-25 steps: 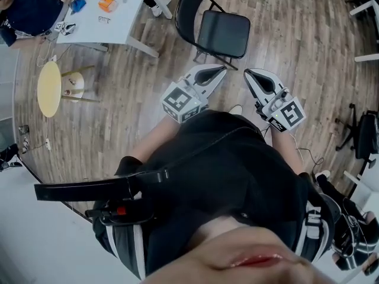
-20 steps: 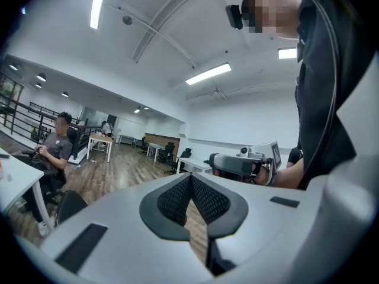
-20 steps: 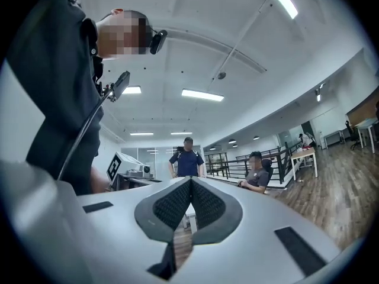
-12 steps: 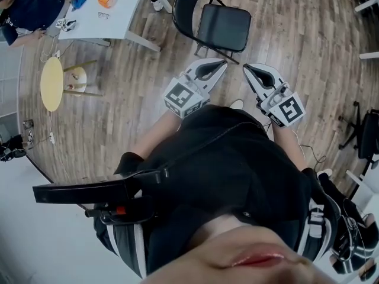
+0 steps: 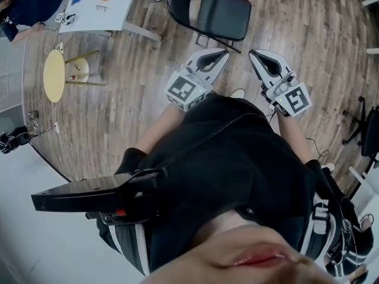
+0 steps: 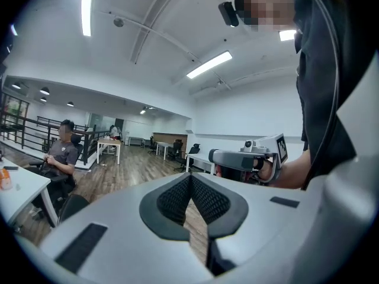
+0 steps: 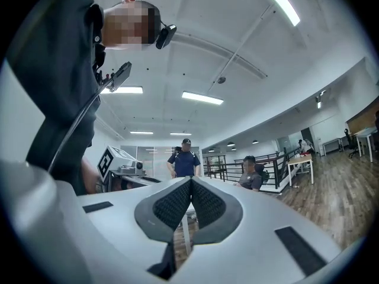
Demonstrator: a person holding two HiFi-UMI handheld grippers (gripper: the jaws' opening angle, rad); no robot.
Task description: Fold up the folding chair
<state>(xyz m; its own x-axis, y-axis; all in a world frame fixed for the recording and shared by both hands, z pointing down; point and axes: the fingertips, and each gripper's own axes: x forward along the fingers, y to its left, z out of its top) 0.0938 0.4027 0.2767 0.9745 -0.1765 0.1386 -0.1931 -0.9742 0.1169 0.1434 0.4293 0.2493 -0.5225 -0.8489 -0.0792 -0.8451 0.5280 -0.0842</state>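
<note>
Left hand-held gripper (image 5: 222,55) and right hand-held gripper (image 5: 253,54) clamped shut, empty, above plank floor (image 5: 308,34); folding chair (image 5: 223,16) ahead, white counter (image 5: 112,7) left, open boards right

Open-plan office: wood-plank floor (image 5: 148,99), white desk (image 5: 112,10) with small items on top, black folding chair (image 5: 222,16) near it, small round yellow table (image 5: 54,74) off to one side. Left gripper view looks down a long hall with more desks (image 6: 108,145) and black office chairs (image 6: 193,149) in rows, strip lights (image 6: 208,65) on a white ceiling, black railing (image 6: 26,129), a seated person (image 6: 62,152) at far left. Right gripper view has another seated person, a standing person (image 7: 185,160), more railing and ceiling lights, wood floor again
</note>
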